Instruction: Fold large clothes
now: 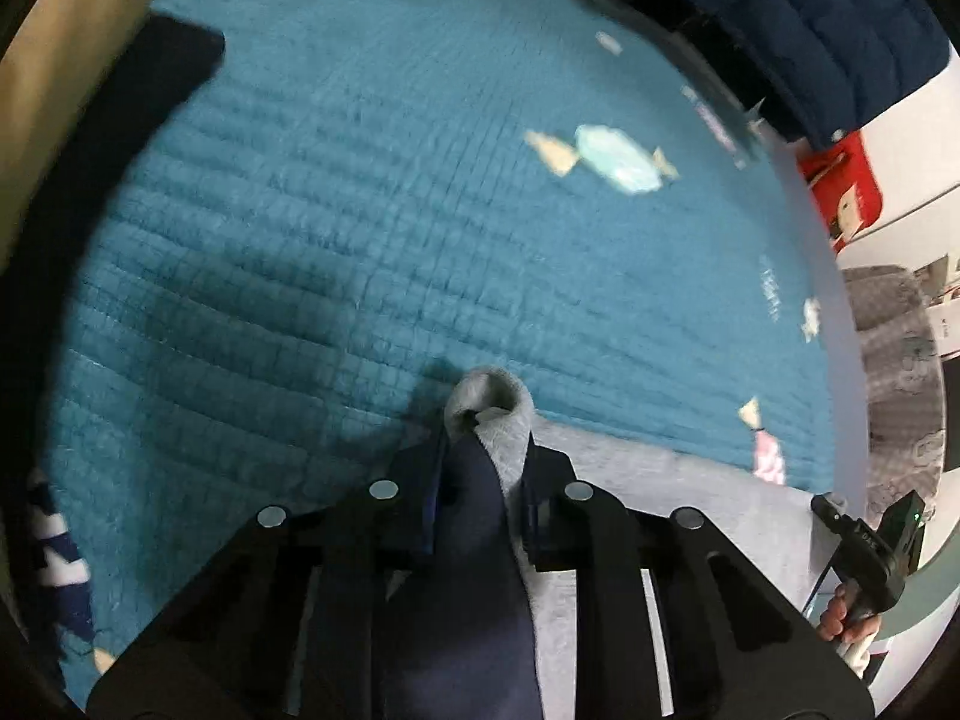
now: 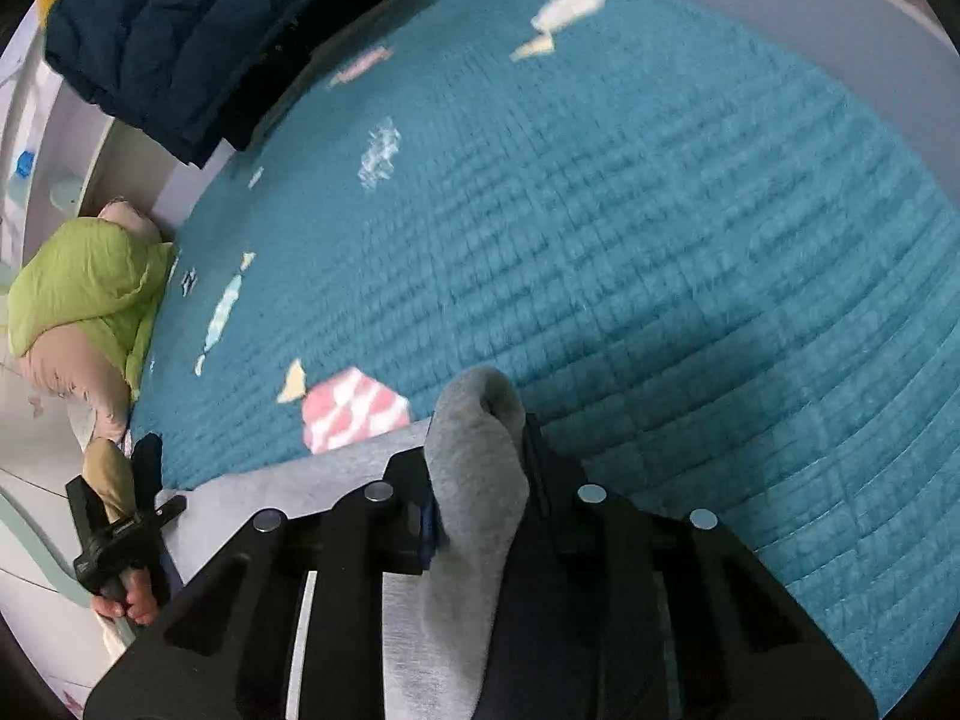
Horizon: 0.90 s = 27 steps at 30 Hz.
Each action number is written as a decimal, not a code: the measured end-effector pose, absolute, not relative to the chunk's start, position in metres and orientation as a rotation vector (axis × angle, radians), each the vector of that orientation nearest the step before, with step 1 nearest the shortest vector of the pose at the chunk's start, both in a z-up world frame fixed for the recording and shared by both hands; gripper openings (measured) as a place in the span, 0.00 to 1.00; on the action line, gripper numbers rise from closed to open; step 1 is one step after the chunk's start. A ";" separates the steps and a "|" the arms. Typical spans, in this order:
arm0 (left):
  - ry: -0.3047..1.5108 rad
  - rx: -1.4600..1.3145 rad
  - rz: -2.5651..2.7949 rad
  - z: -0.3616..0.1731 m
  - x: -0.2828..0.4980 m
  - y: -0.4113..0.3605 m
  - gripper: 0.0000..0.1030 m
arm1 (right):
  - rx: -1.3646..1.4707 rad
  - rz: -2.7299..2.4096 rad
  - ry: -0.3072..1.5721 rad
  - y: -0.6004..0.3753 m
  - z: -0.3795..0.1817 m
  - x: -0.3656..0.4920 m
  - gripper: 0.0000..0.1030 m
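My left gripper (image 1: 480,450) and right gripper (image 2: 480,456) both pinch the soft grey garment (image 2: 474,456), bunched in rolls; the quilted teal blanket (image 1: 360,210) lies open toward 12 o'clock.

Home bedroom: teal quilted bedspread (image 1: 372,192), pillow (image 2: 84,294)

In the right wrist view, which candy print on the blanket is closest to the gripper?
The pink-and-white striped candy, just left of the right gripper; the other candies lie farther up the blanket.
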<state>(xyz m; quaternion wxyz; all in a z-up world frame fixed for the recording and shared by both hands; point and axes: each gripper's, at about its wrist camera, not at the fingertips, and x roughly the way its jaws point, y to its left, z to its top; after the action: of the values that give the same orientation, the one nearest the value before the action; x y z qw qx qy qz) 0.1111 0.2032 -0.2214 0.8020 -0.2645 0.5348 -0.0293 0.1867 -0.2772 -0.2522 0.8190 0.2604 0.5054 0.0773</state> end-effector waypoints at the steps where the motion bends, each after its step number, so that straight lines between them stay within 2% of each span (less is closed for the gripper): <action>1: 1.116 -0.563 -0.069 -0.211 0.111 0.202 0.18 | 0.551 0.176 1.058 -0.277 -0.245 0.186 0.20; 8: 0.941 -0.478 -0.104 -0.134 0.130 0.191 0.18 | 0.514 0.253 0.913 -0.272 -0.179 0.216 0.19; 9: 0.925 -0.481 -0.105 -0.125 0.136 0.192 0.21 | 0.540 0.252 0.906 -0.276 -0.173 0.223 0.20; 10: 0.912 -0.468 -0.105 -0.114 0.148 0.193 0.25 | 0.562 0.250 0.908 -0.273 -0.174 0.238 0.27; 11: 0.898 -0.423 -0.066 -0.102 0.160 0.195 0.43 | 0.578 0.213 0.915 -0.277 -0.167 0.251 0.51; 12: 0.870 -0.384 0.003 -0.092 0.162 0.198 0.79 | 0.569 0.125 0.923 -0.283 -0.160 0.258 0.69; 13: 0.818 -0.346 0.098 -0.080 0.164 0.201 0.92 | 0.559 0.065 0.900 -0.286 -0.153 0.260 0.91; 15: 0.746 -0.337 0.153 -0.064 0.164 0.207 0.93 | 0.508 0.061 0.794 -0.286 -0.131 0.259 0.92; 18: 0.759 -0.331 0.130 -0.062 0.167 0.205 0.93 | 0.401 0.040 0.782 -0.271 -0.122 0.258 0.92; 21: 0.821 -0.312 0.115 -0.083 0.175 0.190 0.93 | 0.330 0.142 0.777 -0.234 -0.133 0.258 0.92; 22: 0.842 -0.310 0.104 -0.090 0.174 0.184 0.92 | 0.298 0.183 0.791 -0.220 -0.140 0.257 0.87; 23: 0.867 -0.309 0.083 -0.102 0.180 0.171 0.92 | 0.253 0.216 0.811 -0.201 -0.146 0.259 0.62; 24: 0.886 -0.304 0.068 -0.112 0.183 0.161 0.82 | 0.193 0.238 0.841 -0.176 -0.158 0.264 0.50; 25: 0.920 -0.284 0.060 -0.124 0.188 0.147 0.71 | 0.172 0.251 0.861 -0.160 -0.167 0.267 0.32; 26: 0.981 -0.242 0.046 -0.140 0.196 0.127 0.51 | 0.172 0.267 0.886 -0.146 -0.177 0.271 0.17; 27: 1.014 -0.212 0.034 -0.151 0.200 0.116 0.36 | 0.187 0.298 0.919 -0.127 -0.189 0.276 0.14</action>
<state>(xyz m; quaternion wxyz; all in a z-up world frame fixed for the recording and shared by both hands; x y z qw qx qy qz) 0.1999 0.1157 -0.1511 0.8688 -0.1013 0.4845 0.0164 0.2759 -0.1272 -0.1891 0.8813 0.0899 0.4412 0.1433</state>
